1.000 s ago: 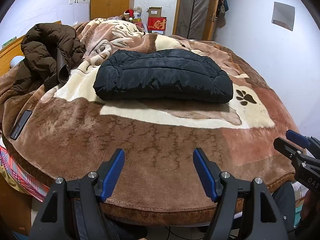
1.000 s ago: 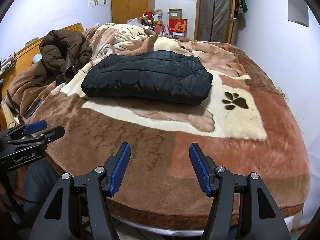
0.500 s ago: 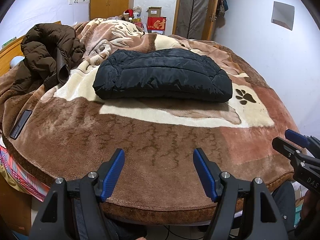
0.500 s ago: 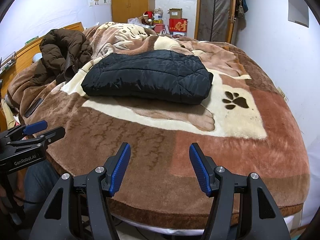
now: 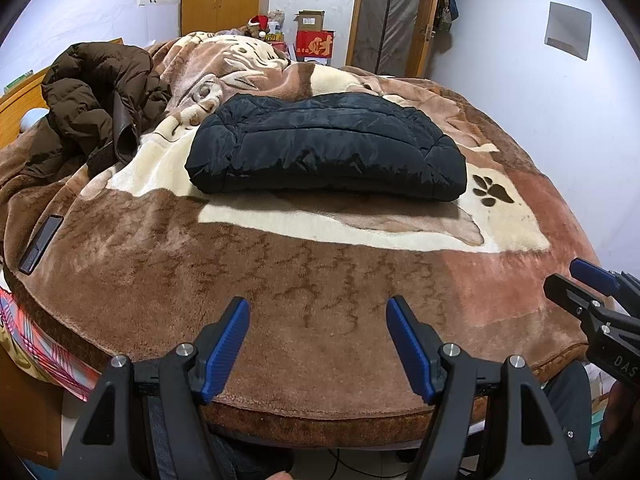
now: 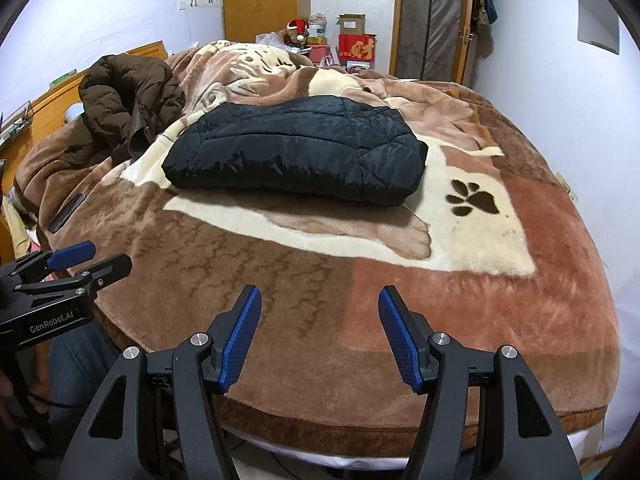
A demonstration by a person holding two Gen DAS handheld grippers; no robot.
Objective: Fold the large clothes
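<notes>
Nothing has moved since the earlier frames: both my grippers hang over the near edge of the bed (image 5: 280,408), empty. My left gripper (image 5: 318,312) and right gripper (image 6: 320,300) stand with jaws apart, holding nothing. I judge the black jacket (image 5: 328,148) done; it lies mid-bed as a tidy quilted, puffy rectangle. Left to fold, I think, is the brown coat (image 5: 96,100), crumpled in a heap well off to the left.
</notes>
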